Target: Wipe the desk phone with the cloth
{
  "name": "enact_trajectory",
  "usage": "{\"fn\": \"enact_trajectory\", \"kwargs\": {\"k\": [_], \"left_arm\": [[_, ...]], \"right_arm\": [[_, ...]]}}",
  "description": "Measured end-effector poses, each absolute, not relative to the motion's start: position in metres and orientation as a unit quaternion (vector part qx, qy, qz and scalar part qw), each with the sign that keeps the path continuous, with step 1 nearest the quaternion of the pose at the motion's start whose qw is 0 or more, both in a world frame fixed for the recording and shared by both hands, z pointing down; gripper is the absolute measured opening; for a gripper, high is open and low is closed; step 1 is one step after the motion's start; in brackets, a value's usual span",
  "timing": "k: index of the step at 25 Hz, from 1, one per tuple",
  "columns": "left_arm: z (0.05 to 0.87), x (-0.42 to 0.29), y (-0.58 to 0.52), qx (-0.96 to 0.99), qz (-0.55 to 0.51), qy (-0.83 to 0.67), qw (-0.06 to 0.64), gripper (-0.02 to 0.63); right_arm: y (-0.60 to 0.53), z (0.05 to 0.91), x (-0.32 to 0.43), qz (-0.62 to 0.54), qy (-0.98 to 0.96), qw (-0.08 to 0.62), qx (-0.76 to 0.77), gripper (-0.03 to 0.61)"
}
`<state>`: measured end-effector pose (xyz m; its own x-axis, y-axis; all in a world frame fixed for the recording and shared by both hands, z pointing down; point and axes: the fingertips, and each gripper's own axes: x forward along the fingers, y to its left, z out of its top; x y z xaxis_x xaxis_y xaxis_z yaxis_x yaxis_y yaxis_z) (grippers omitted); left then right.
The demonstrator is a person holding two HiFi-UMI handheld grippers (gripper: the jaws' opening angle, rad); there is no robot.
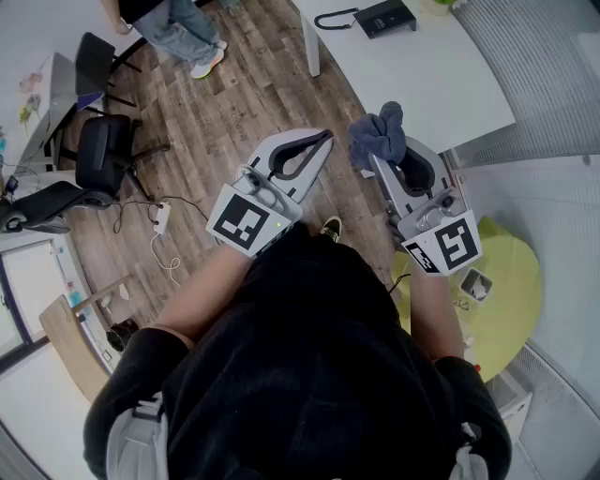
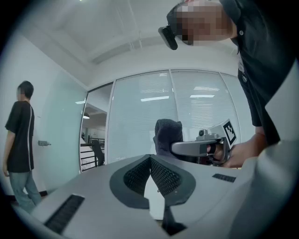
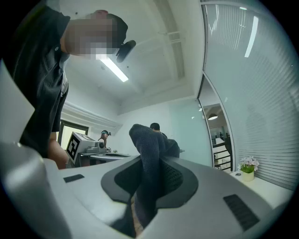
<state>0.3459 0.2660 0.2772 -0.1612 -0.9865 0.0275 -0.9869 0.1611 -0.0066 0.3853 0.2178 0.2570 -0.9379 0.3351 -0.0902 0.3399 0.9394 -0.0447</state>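
Observation:
A black desk phone (image 1: pixel 384 16) sits on the white table (image 1: pixel 450 84) at the top of the head view, well beyond both grippers. My right gripper (image 1: pixel 382 157) is shut on a dark blue-grey cloth (image 1: pixel 378 134), which bunches up above its tips. In the right gripper view the cloth (image 3: pixel 150 158) is pinched between the jaws and stands upright. My left gripper (image 1: pixel 325 139) is held at the same height beside it, shut with nothing in it (image 2: pixel 150 159). From the left gripper view, the cloth (image 2: pixel 167 135) and the right gripper (image 2: pixel 201 147) are visible. Both grippers point upward, away from the floor.
Wooden floor lies below, with black office chairs (image 1: pixel 101 155) and a power strip (image 1: pixel 161 217) at left. A person (image 1: pixel 178 28) stands at the top left. A yellow-green round surface (image 1: pixel 516 291) is at right, by a glass wall. A small plant (image 3: pixel 247 169) stands on a ledge.

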Motion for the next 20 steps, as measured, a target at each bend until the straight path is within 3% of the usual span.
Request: {"fn": "enact_trajectory", "kwargs": {"k": [20], "left_arm": [[0.260,0.352,0.269,0.641,0.022,-0.767,0.006,0.011]], "right_arm": [[0.214,0.247,0.391,-0.013,0.984,0.045,0.171,0.091]]}}
